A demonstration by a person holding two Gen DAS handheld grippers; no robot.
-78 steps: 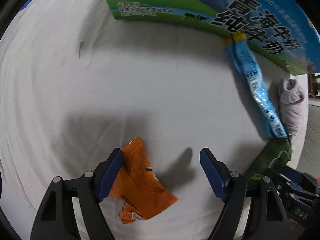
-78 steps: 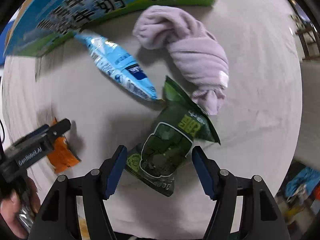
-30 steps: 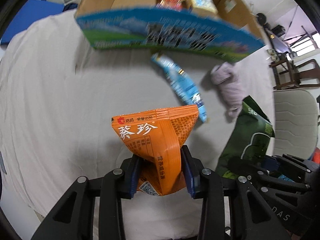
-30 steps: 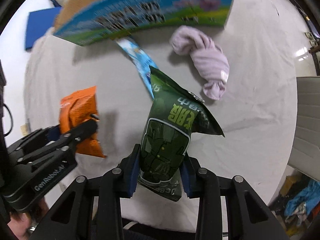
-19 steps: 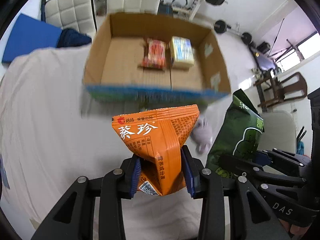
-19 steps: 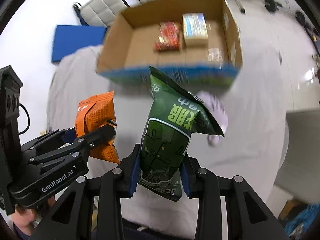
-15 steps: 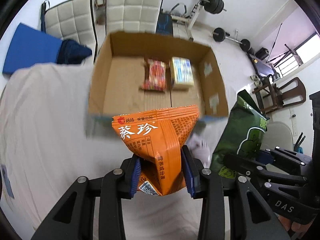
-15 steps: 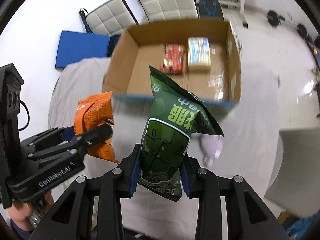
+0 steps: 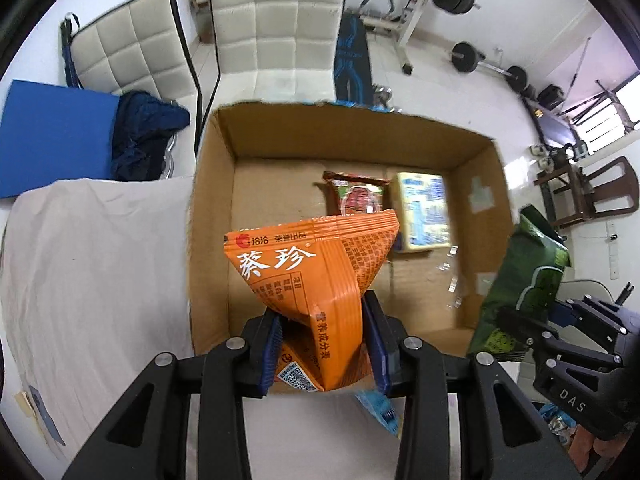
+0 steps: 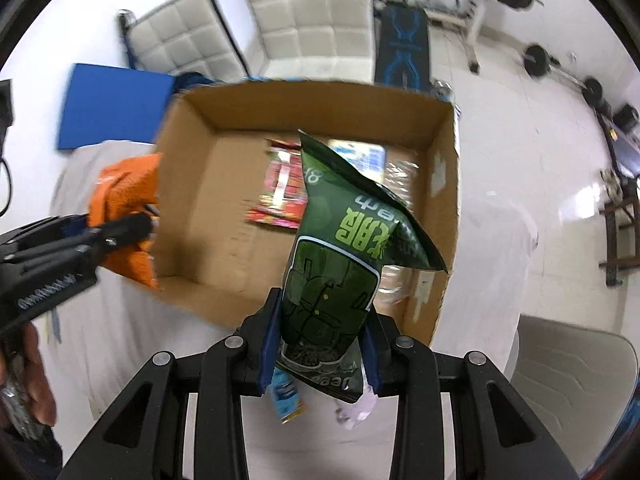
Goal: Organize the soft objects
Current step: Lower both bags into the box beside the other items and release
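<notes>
My left gripper point(image 9: 325, 340) is shut on an orange snack packet point(image 9: 316, 276) and holds it over the near edge of an open cardboard box point(image 9: 212, 216). My right gripper point(image 10: 320, 344) is shut on a dark green snack bag point(image 10: 340, 264), held above the box's point(image 10: 440, 240) near right side. The green bag point(image 9: 524, 276) and right gripper show at the right of the left wrist view; the orange packet point(image 10: 128, 200) shows at the left of the right wrist view. A red packet point(image 9: 356, 196) and a pale yellow-blue pack point(image 9: 424, 216) lie in the box.
A light blue sachet point(image 9: 380, 412) and a lilac cloth point(image 10: 360, 412) lie on the white-covered table point(image 9: 92, 272) under the grippers. White padded chairs point(image 9: 276, 28), a blue mat point(image 9: 56, 136) and gym weights point(image 9: 464, 56) stand beyond the box.
Both grippers closed on their packets on the table, lifted them and carried them up and forward, so the box interior now lies below them.
</notes>
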